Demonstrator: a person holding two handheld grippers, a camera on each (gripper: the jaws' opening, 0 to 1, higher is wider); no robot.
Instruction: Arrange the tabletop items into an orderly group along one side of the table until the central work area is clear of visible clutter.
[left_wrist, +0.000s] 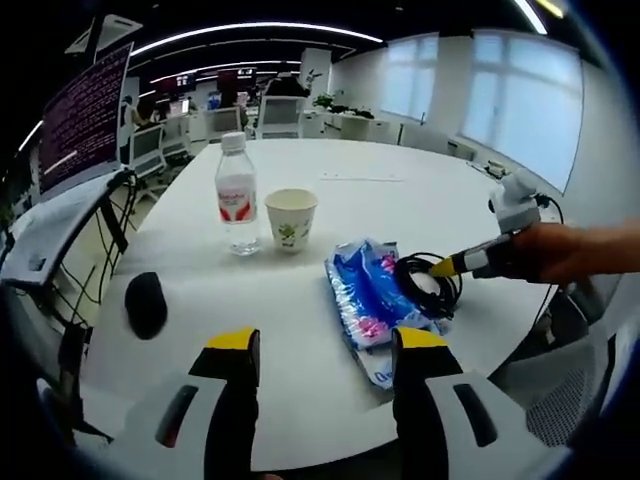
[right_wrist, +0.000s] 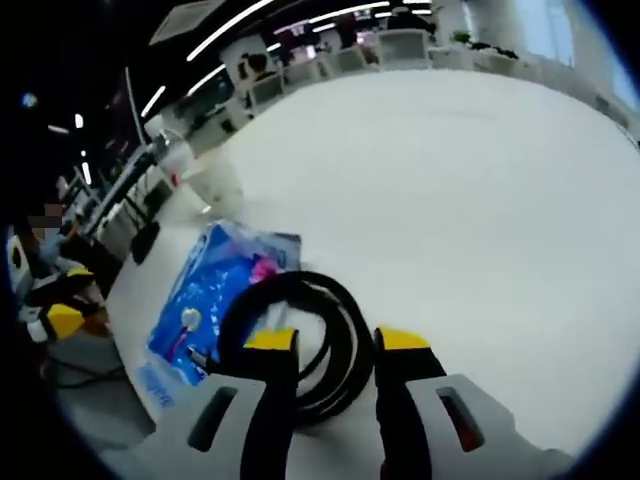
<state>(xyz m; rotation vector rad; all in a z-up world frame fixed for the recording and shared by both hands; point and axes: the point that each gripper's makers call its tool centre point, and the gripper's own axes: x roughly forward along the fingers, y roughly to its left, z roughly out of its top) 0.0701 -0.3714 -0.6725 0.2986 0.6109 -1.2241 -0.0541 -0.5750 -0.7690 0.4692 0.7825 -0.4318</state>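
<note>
On the white round table (left_wrist: 400, 195) stand a clear water bottle (left_wrist: 236, 195) with a red label and a paper cup (left_wrist: 291, 218), side by side. Nearer lies a blue packet (left_wrist: 362, 300) with a black cable coil (left_wrist: 428, 285) against its right edge. My left gripper (left_wrist: 328, 345) hangs open above the near table edge, with nothing between its jaws. My right gripper (left_wrist: 447, 266), held by a hand (left_wrist: 585, 250), reaches the coil from the right. In the right gripper view, that gripper (right_wrist: 337, 340) is open, with the near side of the cable coil (right_wrist: 300, 300) between its jaws and the packet (right_wrist: 215, 290) just left of it.
A black mouse (left_wrist: 146, 303) lies at the table's left edge. A monitor (left_wrist: 85, 115) on an arm stands beyond that edge. Office chairs and desks fill the background. The left gripper (right_wrist: 55, 300) shows at the far left of the right gripper view.
</note>
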